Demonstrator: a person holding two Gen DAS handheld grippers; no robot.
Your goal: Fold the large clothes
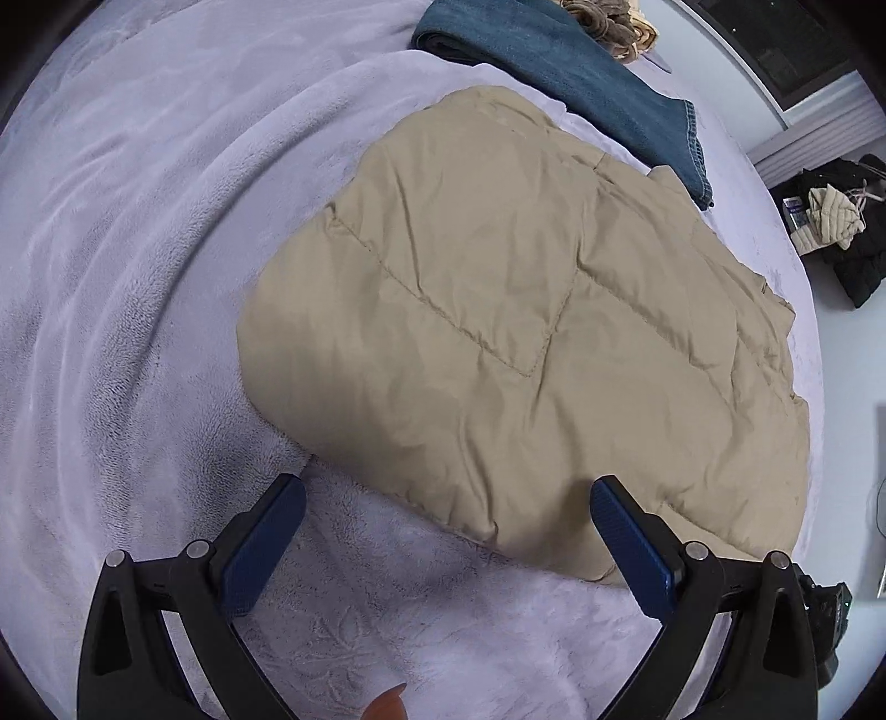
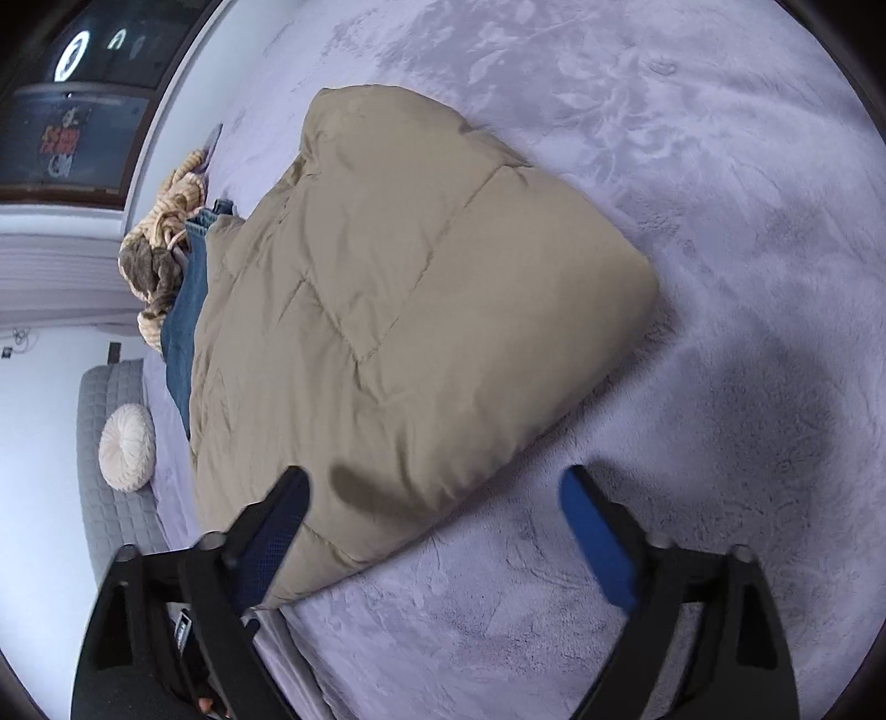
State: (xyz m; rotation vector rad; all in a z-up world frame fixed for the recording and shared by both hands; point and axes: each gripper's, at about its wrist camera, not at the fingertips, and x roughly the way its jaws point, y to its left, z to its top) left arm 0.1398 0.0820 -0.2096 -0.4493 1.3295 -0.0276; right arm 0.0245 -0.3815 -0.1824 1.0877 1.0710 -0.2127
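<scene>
A tan quilted puffer jacket point(image 1: 526, 332) lies folded into a thick bundle on the lilac plush bed cover point(image 1: 138, 277). My left gripper point(image 1: 447, 490) is open and empty, hovering over the jacket's near edge, its right finger over the fabric. In the right wrist view the same jacket point(image 2: 398, 321) fills the middle. My right gripper point(image 2: 434, 482) is open and empty just above the jacket's near corner, its left finger over the fabric and its right finger over the bed cover point(image 2: 692, 277).
Folded blue jeans point(image 1: 559, 72) lie just beyond the jacket, with a brown and cream knit garment point(image 1: 606, 25) behind them. Both also show in the right wrist view, jeans point(image 2: 185, 315) and knit point(image 2: 160, 243). A round cream cushion point(image 2: 126, 447) rests against a grey quilted headboard. Dark clothes point(image 1: 847, 232) lie off the bed.
</scene>
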